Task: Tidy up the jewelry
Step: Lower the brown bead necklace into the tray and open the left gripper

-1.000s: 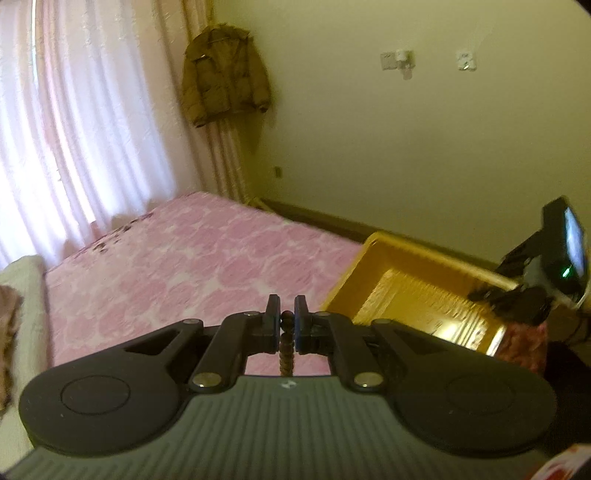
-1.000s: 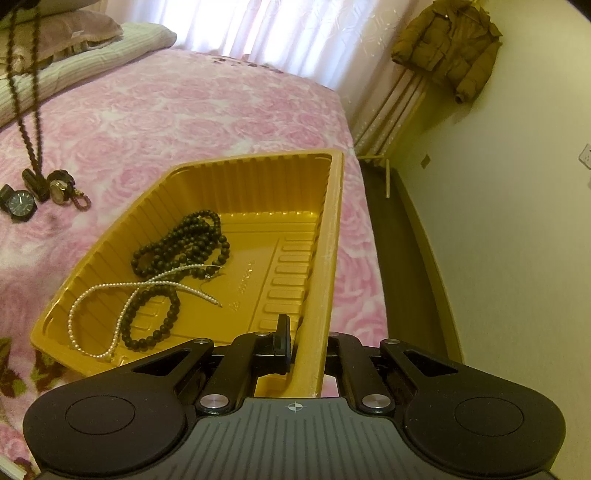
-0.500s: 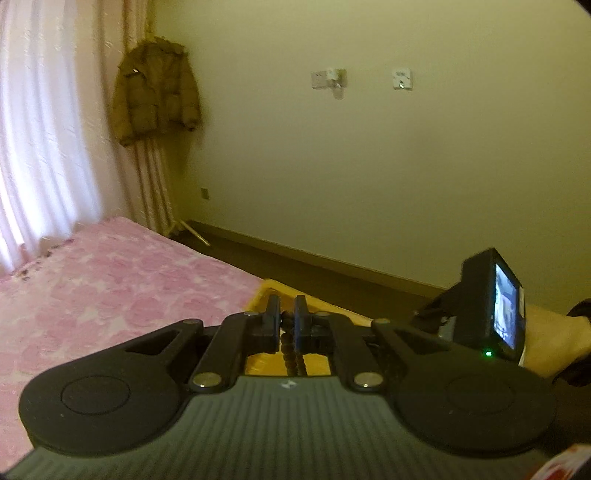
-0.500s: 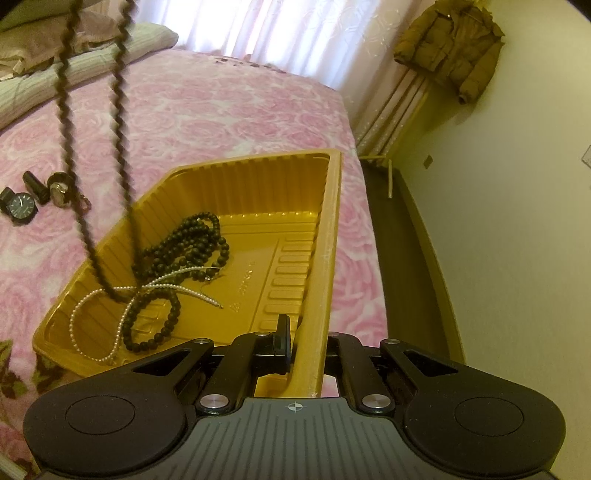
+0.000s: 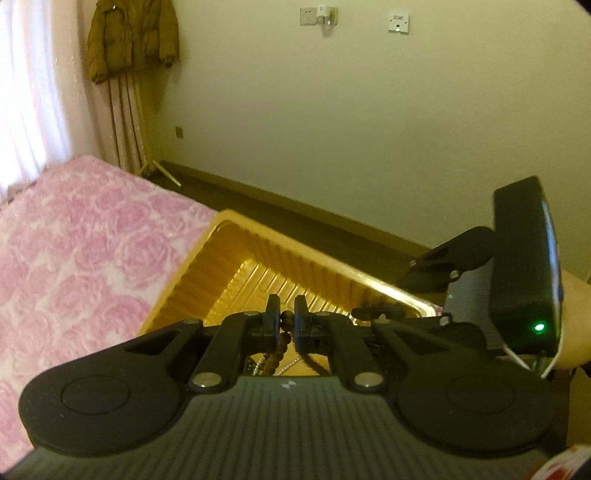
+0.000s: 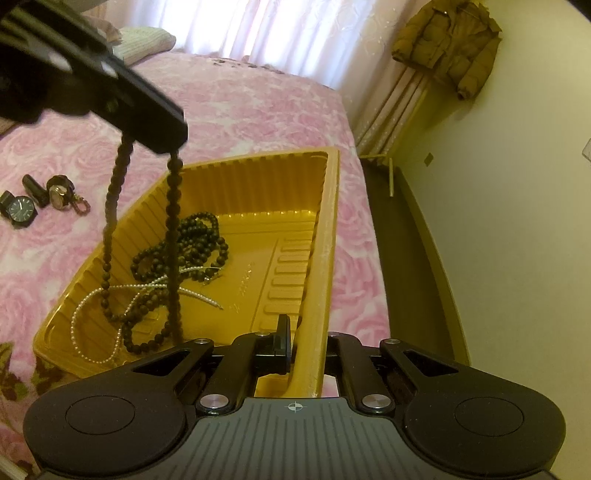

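Left tool [image 5: 287, 325] is pinched tight on a long strand of dark brown wooden beads [image 6: 173, 236], and that strand hangs straight down in two lines over the ribbed golden plastic tray [image 6: 325, 236], its low end dipping among the jewelry already lying there. In the tray sits a heap of black round-bead necklaces [image 6: 192, 243] with a thin white pearl strand [image 6: 96, 314] looped across them. The tray rests on the bed with the pink rose-patterned cover [image 6: 258, 110], hard by the bed's edge. Right tool [image 6: 306, 350] is clamped on the tray's near rim, one finger inside the wall and one outside. Out on the cover, well apart from the tray, lie a black-faced wristwatch [image 6: 20, 212], a small dark cylinder [image 6: 35, 190] and a round pocket watch with a clasp [image 6: 61, 192]. A brown padded jacket [image 6: 450, 44] hangs by the pale curtain [image 6: 280, 29]
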A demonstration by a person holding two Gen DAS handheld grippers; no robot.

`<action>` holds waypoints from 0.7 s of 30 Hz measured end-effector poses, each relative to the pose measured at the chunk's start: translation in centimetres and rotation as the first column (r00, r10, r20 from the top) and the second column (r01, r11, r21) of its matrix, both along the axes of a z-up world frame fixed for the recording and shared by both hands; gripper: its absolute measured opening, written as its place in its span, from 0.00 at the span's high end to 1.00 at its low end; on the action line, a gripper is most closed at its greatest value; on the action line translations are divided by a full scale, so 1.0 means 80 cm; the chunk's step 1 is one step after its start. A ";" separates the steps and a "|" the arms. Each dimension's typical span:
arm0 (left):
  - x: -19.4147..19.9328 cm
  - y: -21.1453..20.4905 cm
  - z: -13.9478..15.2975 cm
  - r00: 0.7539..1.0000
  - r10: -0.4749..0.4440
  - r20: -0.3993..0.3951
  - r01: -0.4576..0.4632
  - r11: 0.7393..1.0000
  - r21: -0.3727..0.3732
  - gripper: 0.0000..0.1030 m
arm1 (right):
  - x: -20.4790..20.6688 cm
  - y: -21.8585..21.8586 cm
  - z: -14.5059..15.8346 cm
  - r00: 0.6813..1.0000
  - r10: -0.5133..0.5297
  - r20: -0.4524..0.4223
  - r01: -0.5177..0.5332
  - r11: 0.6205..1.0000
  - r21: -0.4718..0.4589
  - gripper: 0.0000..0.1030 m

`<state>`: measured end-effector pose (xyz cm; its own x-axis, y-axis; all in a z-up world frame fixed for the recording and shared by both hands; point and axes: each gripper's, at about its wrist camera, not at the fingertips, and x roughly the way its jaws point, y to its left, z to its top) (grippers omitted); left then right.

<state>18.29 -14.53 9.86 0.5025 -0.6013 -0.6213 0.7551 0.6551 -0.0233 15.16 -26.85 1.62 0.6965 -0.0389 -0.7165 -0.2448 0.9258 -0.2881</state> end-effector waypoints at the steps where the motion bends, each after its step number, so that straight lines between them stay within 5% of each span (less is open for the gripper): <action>1: 0.002 0.000 -0.004 1.000 0.000 -0.006 0.000 1.000 0.003 0.94 | 0.000 0.000 0.000 1.000 -0.001 0.000 0.001 1.000 0.001 0.95; 12: 0.008 0.005 -0.011 0.999 0.023 -0.030 -0.023 1.000 0.006 0.88 | 0.000 0.000 -0.002 1.000 -0.005 -0.004 0.005 1.000 0.002 0.95; 21: 0.003 0.112 -0.004 0.970 0.243 0.003 -0.243 0.969 -0.051 0.78 | 0.003 0.000 -0.004 1.000 -0.012 -0.004 0.012 1.000 0.004 0.95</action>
<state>18.56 -5.58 9.57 0.6429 -0.4902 -0.5885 0.5737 0.8173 -0.0540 15.39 -26.84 1.30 0.6930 -0.0438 -0.7196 -0.2352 0.9298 -0.2832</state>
